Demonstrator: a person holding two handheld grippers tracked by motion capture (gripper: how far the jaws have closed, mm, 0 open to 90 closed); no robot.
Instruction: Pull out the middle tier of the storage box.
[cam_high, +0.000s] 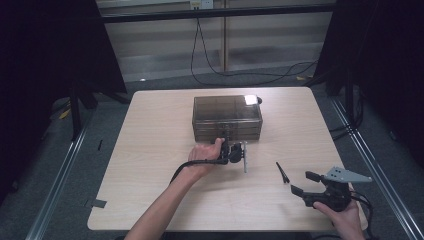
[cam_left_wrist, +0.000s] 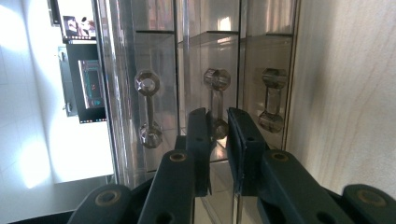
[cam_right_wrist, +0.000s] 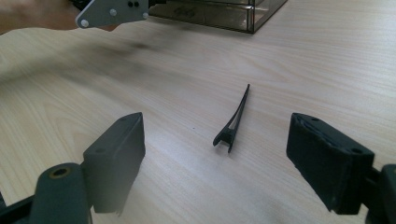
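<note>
We count one smoky drawer box (cam_high: 227, 118) on one wooden table (cam_high: 150, 150), standing toward the far middle, and its front shows three clear handles in the left gripper view. We hold our left gripper (cam_high: 234, 150) turned on its side against the near face of the box, its jaws nearly closed around the middle handle (cam_left_wrist: 216, 100); whether they press it we cannot tell. To the right, one pair of black tweezers (cam_high: 282, 172) lies flat on the table, near the front edge and well apart from the box. Farthest right, our right gripper (cam_high: 306, 182) has its jaws spread wide and holds nothing, the tweezers (cam_right_wrist: 233, 121) lying beyond them. We read no writing anywhere.
</note>
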